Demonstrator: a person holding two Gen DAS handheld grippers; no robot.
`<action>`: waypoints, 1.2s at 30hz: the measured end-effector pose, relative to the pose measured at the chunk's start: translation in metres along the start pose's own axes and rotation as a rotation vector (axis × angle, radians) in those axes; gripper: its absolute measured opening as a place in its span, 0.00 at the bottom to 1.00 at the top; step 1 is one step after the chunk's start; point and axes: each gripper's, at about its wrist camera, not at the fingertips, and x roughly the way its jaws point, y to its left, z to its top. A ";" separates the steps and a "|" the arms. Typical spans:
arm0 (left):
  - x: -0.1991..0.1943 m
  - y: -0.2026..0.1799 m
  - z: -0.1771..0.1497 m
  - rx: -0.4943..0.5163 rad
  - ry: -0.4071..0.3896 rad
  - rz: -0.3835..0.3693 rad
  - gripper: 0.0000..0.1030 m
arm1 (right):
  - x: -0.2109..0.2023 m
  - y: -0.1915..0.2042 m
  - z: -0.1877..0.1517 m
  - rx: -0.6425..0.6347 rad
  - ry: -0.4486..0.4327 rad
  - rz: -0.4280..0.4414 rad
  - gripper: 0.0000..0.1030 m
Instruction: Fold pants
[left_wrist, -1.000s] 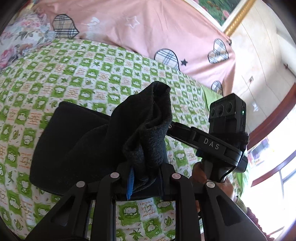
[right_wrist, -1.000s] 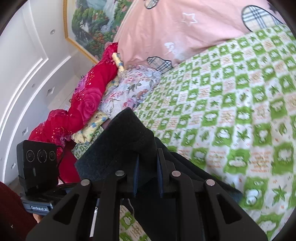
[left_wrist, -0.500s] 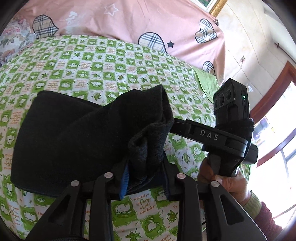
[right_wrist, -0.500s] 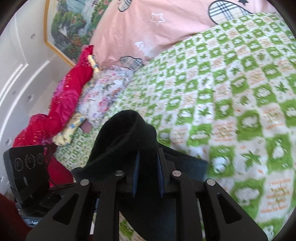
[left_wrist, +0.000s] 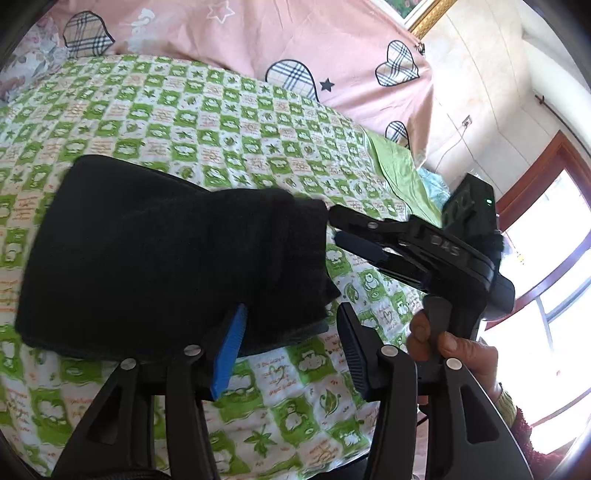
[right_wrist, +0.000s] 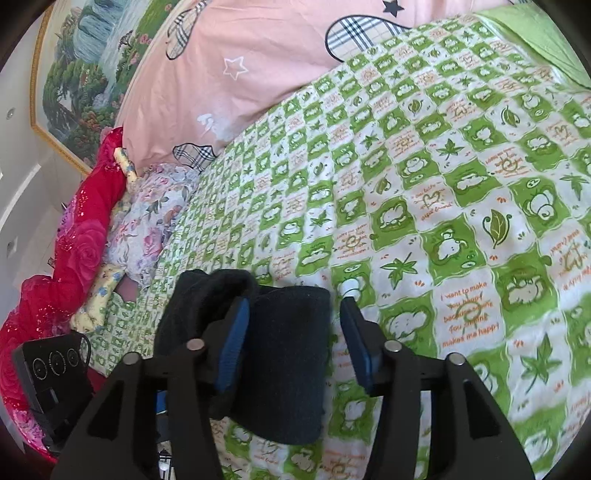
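The black pants (left_wrist: 159, 254) lie folded in a thick bundle on the green checked bed sheet (left_wrist: 229, 122). My left gripper (left_wrist: 291, 321) is open, its jaws spread around the bundle's near right corner. My right gripper (right_wrist: 293, 321) is open too, with the pants (right_wrist: 280, 362) lying between its blue pads (right_wrist: 231, 347). In the left wrist view the right gripper (left_wrist: 340, 229) comes in from the right, jaws apart, tips at the bundle's right edge, held by a hand (left_wrist: 454, 350).
A pink duvet (left_wrist: 240, 37) with plaid hearts lies along the far side of the bed. Red and floral bedding (right_wrist: 85, 236) is piled at the left in the right wrist view. A window (left_wrist: 546, 266) is at the right. The left gripper's body (right_wrist: 51, 373) sits at lower left.
Both grippers have opened and let go of the pants. The lifted cloth has dropped flat onto the bundle on the sheet.
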 end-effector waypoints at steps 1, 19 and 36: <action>-0.004 0.002 0.001 -0.006 -0.006 0.001 0.53 | -0.002 0.005 -0.001 -0.006 -0.009 -0.015 0.63; -0.074 0.072 0.019 -0.120 -0.153 0.141 0.68 | -0.004 0.085 -0.024 -0.153 -0.051 -0.187 0.82; -0.046 0.096 0.050 -0.029 -0.058 0.227 0.74 | 0.008 0.082 -0.039 -0.152 -0.029 -0.261 0.82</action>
